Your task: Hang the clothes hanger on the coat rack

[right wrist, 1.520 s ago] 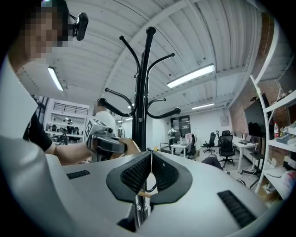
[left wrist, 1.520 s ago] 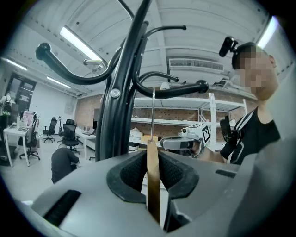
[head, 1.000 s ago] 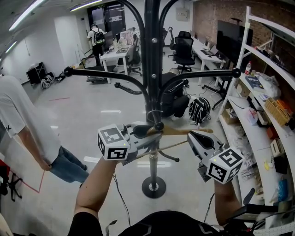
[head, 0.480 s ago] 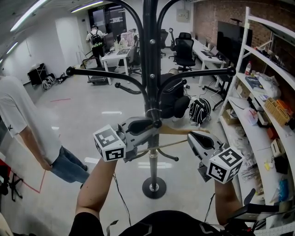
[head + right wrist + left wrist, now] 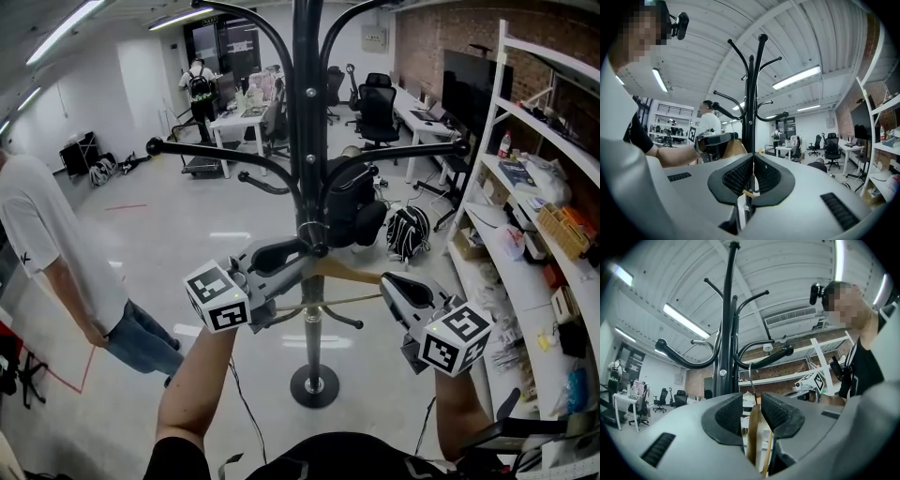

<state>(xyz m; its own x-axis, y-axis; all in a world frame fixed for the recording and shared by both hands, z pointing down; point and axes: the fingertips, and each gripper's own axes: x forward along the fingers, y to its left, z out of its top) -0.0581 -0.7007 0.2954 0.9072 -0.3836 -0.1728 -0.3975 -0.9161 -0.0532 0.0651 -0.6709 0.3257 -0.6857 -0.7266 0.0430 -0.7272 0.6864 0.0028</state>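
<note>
- The rack [image 5: 308, 141] stands mid-room, a black pole with curved arms branching off it.
- The wooden hanger [image 5: 352, 273] lies level against the pole, below the rack's long arms and on the side facing the person who holds the grippers.
- Its wire hook runs up close beside the pole. I cannot tell whether it rests on an arm.
- The left gripper [image 5: 296, 266] is just left of the pole. Its jaws are opening and stand wide apart, with the hanger's wooden middle between them and the pads clear of the wood.
- The right gripper [image 5: 394, 284] is right of the pole, its jaws closed tight on the hanger's right end.
- A person [image 5: 42, 234] in a white shirt stands well left of the rack.
- Shelves [image 5: 525, 178] line the wall to the rack's right.
</note>
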